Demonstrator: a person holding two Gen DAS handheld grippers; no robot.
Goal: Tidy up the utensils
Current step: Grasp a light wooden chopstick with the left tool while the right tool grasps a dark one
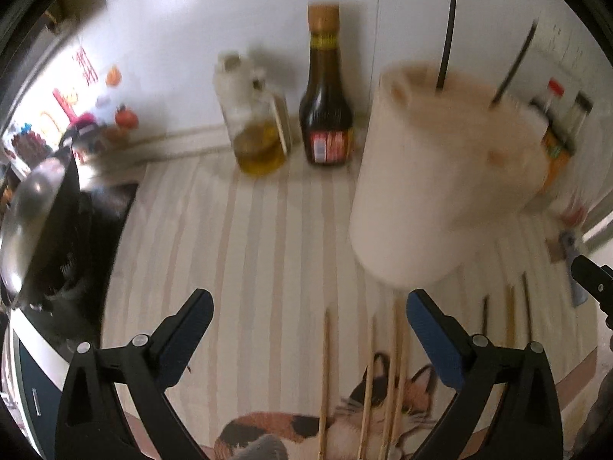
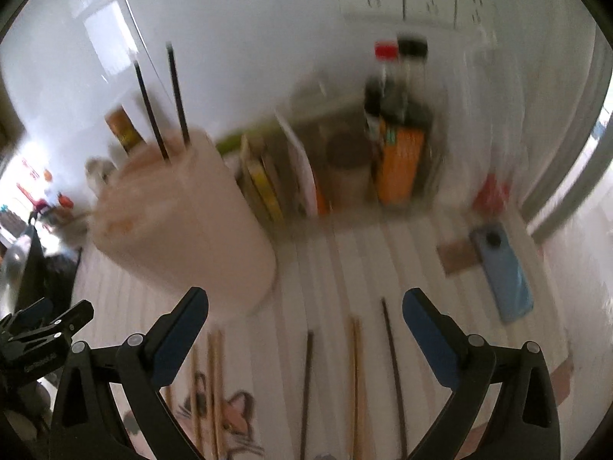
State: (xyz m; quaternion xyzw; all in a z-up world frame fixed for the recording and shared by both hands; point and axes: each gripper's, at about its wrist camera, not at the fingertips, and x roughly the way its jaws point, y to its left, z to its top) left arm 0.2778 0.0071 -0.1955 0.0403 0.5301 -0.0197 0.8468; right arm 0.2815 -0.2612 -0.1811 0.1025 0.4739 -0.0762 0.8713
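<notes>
Left wrist view: left tongs (image 1: 308,324) gape wide, empty, above wooden chopsticks (image 1: 325,375) lying just below the white holder (image 1: 433,188) with two dark chopsticks (image 1: 446,38); oil bottle (image 1: 254,122) and sauce bottle (image 1: 325,92) stand behind-left.

Right wrist view: right tongs (image 2: 304,322) stand apart, empty, over the striped cat mat (image 2: 345,260); a blue phone (image 2: 505,272) lies right of the holder (image 2: 184,211).

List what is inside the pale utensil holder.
Two dark chopsticks stand in the pale utensil holder, their upper ends sticking out above its rim. Its wall hides their lower ends and whatever else it contains.
</notes>
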